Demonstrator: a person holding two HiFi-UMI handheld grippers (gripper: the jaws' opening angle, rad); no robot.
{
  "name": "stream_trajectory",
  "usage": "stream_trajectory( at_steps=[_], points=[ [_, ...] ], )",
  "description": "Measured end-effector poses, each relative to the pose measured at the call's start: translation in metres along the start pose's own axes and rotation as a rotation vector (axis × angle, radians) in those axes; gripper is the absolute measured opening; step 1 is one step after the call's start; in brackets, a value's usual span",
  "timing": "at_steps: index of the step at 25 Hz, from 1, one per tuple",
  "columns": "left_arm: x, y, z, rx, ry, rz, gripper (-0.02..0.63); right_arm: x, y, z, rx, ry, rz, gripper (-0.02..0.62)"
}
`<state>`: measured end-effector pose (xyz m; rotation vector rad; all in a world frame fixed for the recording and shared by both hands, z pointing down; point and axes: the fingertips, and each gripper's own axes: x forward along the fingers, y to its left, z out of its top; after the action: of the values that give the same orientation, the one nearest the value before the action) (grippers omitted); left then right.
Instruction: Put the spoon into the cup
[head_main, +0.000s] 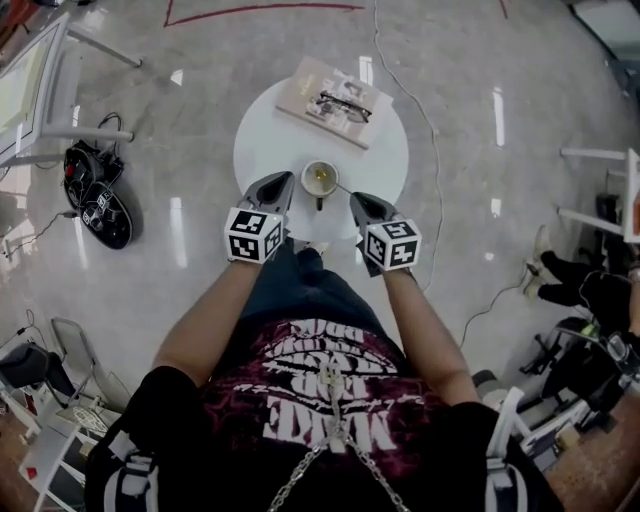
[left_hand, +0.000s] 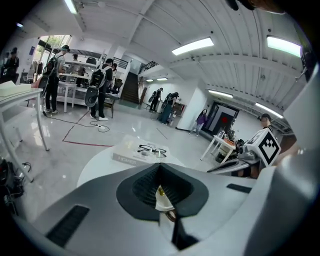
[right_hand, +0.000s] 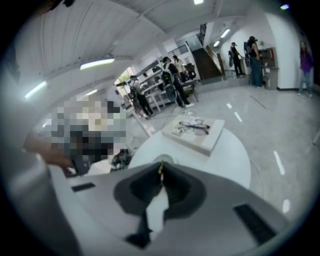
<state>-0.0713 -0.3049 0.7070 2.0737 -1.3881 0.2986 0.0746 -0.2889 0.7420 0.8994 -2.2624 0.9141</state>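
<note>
A white cup (head_main: 320, 178) stands on a round white surface (head_main: 268, 140), near the edge closest to the person. Something yellowish shows inside it. A thin handle that looks like the spoon (head_main: 344, 188) slants out over the cup's rim on its right side. Its bowl end seems to lie inside the cup, though the head view is too small to make this certain.

The left claw (head_main: 289, 180) sits just left of the cup and its tip is near the rim. No view shows whether it touches. Its jaws are pressed together at the tips with nothing between them. In the left gripper view the cup's white wall and a gold glint show through the hollow behind the tips.

The right claw (head_main: 354, 198) sits just right of the cup, on the side nearer the person, and its tip is close to the free end of the thin handle. Its jaws are also closed and grip nothing. In the right gripper view the cup's rim shows just beyond the tips, with a thin yellow sliver standing at them.

Beyond the cup, on the far half of the surface, lies a pale book (head_main: 318, 92). A pair of dark-framed glasses (head_main: 345, 106) rests on top of it. Both are well apart from either claw.
</note>
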Motion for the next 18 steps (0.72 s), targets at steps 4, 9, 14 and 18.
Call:
stream_trajectory(
  at_steps=[4, 9, 14, 18],
  points=[
    [-0.002, 0.014, -0.014, -0.014, 0.035, 0.026, 0.029, 0.023, -0.003, -0.022, -0.014, 0.082, -0.003, 0.035],
    [0.007, 0.012, -0.008, -0.004, 0.040, 0.022, 0.029, 0.038, -0.009, -0.028, -0.024, 0.135, -0.004, 0.035],
    [0.013, 0.012, -0.003, 0.010, 0.042, 0.009, 0.029, 0.048, -0.004, -0.030, -0.023, 0.166, 0.023, 0.037],
    [0.011, 0.014, 0.002, 0.026, 0.046, 0.004, 0.029, 0.046, 0.003, -0.023, -0.048, 0.137, 0.037, 0.085]
  ],
)
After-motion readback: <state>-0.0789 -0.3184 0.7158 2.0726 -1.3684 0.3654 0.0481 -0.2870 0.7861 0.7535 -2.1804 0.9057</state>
